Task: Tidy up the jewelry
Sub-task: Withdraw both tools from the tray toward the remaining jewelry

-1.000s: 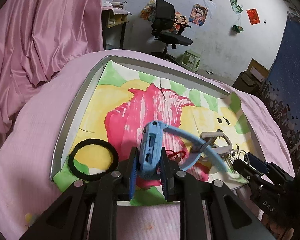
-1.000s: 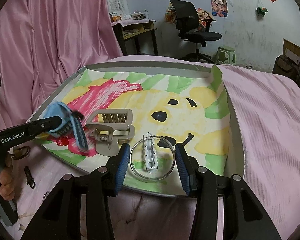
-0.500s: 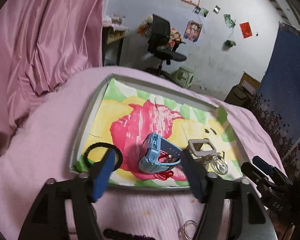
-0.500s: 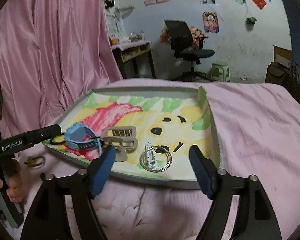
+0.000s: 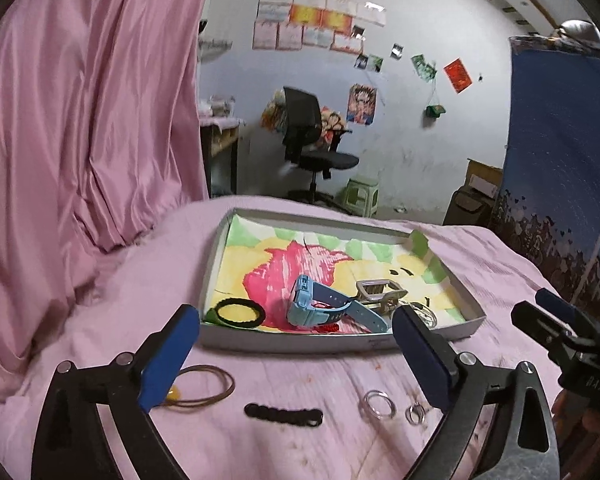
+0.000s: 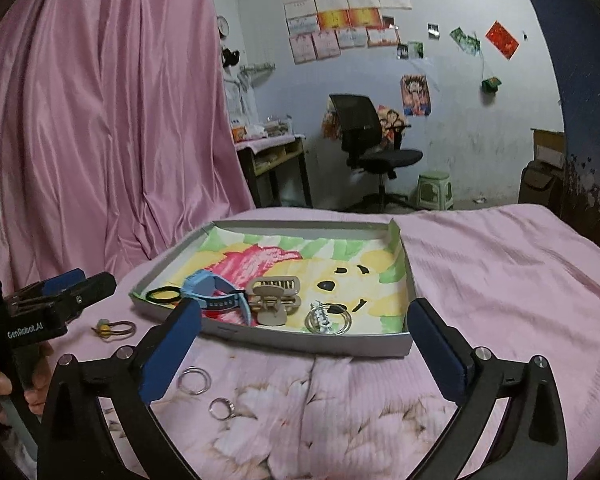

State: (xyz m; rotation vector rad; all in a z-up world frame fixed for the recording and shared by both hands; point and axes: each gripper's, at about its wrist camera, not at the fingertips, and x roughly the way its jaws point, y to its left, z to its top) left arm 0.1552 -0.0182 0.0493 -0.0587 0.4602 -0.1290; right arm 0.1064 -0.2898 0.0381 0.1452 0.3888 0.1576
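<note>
A shallow grey tray lined with a painted sheet lies on the pink bed. It holds a blue watch, a black hair tie, a beige claw clip and a clear bangle. My left gripper hangs open and holds nothing, short of the tray's near wall. On the cover below it lie a brown hair tie, a black scalloped clip and two rings. My right gripper is open too, in front of the tray, over the rings.
A pink curtain hangs along the left side. Beyond the bed stand a black office chair, a green stool and a desk. A blue hanging closes off the right. A hand holds the left gripper's handle.
My left gripper let go of the blue watch, which now lies in the tray, and opened wide. Both grippers have drawn back from the tray, and the right one has opened wider.
</note>
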